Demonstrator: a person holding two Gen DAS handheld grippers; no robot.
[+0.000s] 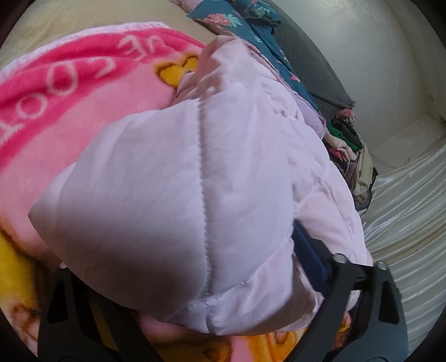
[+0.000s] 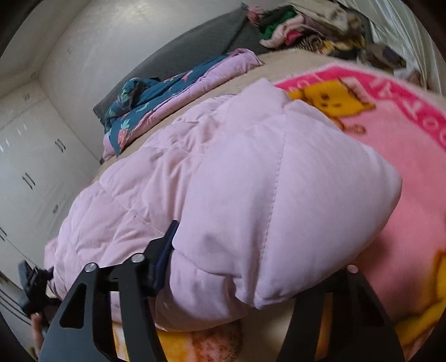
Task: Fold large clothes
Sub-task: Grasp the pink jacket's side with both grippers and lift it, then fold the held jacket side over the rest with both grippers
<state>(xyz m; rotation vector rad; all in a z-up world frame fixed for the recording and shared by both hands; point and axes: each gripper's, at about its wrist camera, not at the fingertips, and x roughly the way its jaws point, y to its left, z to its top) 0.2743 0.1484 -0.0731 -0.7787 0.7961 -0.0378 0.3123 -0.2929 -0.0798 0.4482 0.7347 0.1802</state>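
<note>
Padding of the pink quilted jacket [image 1: 178, 178] fills both my tools: left tool [image 1: 192, 281] and right tool [image 2: 251, 281] each clamp its near fold. Jacket rests on the pink blanket [image 2: 390, 172] across the bed [image 1: 83, 16]. Fold step underway; next, carry this fold forward evenly.

the pink jacket [image 1: 172, 178] hides left gripper [image 1: 178, 281] tips & right gripper [image 2: 251, 278] tips; jaw state unclear. clothes pile [image 2: 306, 30] blurred, partly cut off.

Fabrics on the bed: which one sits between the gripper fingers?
The pale pink quilted jacket. The cartoon blanket lies beneath it; the teal floral quilt lies farther back.
</note>
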